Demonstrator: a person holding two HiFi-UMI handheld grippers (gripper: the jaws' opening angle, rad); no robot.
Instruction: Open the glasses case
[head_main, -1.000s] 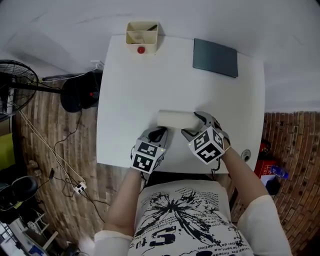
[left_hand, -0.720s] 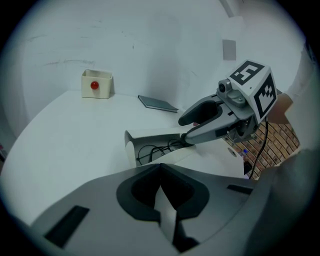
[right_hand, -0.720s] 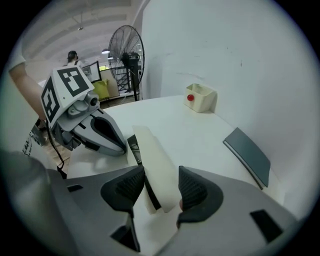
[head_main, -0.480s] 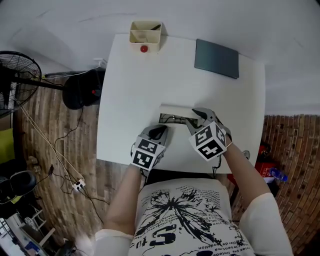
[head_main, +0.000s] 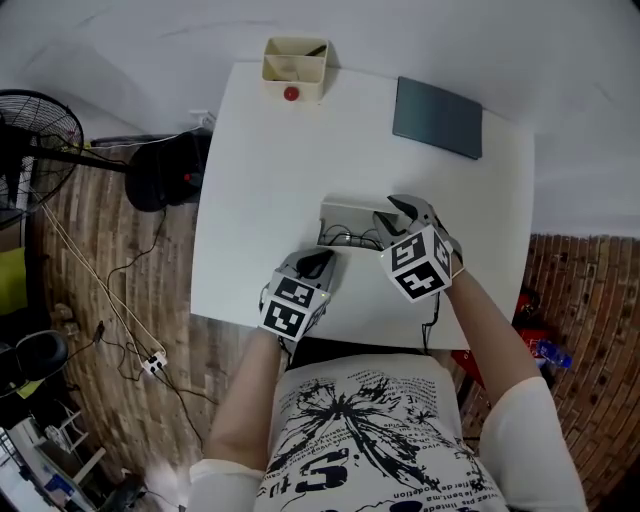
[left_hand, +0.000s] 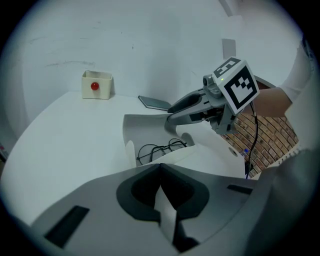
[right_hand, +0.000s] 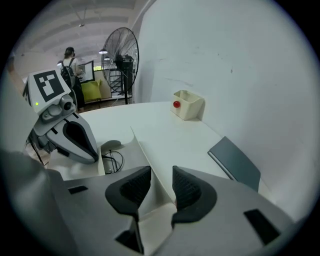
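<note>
Glasses case (head_main: 345, 212) sits low in the middle of the head view, near the front edge of the white table (head_main: 250, 180), and I judge it nearly open: a pale, smooth shell with only the last swing back to go. My left gripper (head_main: 318, 262) is pinched tight on the case's near lip, while my right gripper (head_main: 396, 214) is closed narrowly on the thin raised lid (right_hand: 137, 155). Dark wire-framed glasses (head_main: 350, 240) lie inside.

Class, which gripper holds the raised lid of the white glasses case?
The right gripper: its fingers pinch the upright lid, while the left gripper clamps the case's low front edge.
</note>
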